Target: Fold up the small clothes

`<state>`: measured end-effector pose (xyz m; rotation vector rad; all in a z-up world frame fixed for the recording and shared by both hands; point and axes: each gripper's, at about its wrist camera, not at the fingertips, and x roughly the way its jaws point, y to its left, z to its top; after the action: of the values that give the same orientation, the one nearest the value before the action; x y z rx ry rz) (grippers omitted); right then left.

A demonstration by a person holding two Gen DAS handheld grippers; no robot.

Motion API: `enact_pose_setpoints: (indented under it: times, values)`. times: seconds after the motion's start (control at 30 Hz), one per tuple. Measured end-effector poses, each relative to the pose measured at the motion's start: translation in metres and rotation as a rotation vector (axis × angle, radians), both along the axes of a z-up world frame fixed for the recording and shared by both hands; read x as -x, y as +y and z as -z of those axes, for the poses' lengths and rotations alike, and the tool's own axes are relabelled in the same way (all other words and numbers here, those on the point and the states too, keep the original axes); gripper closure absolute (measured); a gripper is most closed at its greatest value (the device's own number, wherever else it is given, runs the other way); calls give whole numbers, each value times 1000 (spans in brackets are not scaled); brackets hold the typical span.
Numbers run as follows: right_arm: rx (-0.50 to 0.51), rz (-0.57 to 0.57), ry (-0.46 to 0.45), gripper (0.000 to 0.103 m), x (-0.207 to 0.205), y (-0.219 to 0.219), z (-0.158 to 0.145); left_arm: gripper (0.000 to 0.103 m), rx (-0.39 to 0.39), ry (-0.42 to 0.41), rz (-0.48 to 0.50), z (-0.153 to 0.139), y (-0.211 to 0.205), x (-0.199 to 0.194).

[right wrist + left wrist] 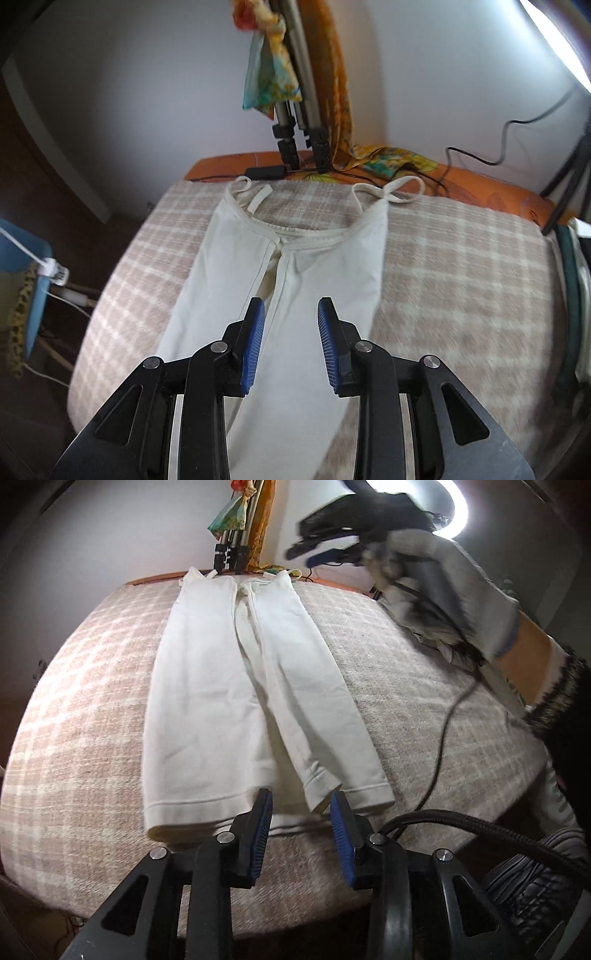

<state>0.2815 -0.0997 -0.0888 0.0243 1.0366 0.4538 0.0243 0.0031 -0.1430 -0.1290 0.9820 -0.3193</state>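
A small cream garment with thin shoulder straps [236, 686] lies flat and lengthwise on the pink plaid blanket [81, 709]. Its two leg hems are nearest my left gripper [301, 805], which is open and empty just above them. In the left wrist view my right gripper [321, 550] is raised in the air at the far end, blurred, held by a gloved hand. In the right wrist view the right gripper [290, 314] is open and empty above the garment's middle [314, 266], with the neckline and tied straps beyond it.
A tripod [295, 122] hung with a floral cloth stands at the bed's far edge on an orange sheet [229, 164]. Black cables [439, 746] run across the blanket's right side. A ring light [458, 509] glows top right. A blue bin [22, 273] stands left of the bed.
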Motion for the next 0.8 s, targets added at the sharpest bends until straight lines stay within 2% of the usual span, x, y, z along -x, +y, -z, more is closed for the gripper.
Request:
enact_pose_setpoints:
  times: [0.17,0.27,0.37,0.47,0.63,0.7,0.8]
  values:
    - [-61,36,6,75,68,-44,-26,65,-14,-35,-17,-7,24,15]
    - [-95,41,29,75,113,-64,-25,64,-5,-36,-55,-9,46,18]
    - [-102,23,73,75,155,-72,-12,58,31,-22,-104,-9,69,15]
    - [-113,-3,152,75,192,-72,14,58,108,36,-152,-1,90,3]
    - [-125,-47,246,75,218,-59,51,61,259,149,-199,20,106,-17]
    - [-135,-54,280,75,223,-54,64,65,277,171,-186,24,103,-20]
    - [-150,-57,286,75,227,-52,69,74,239,171,-163,27,94,-23]
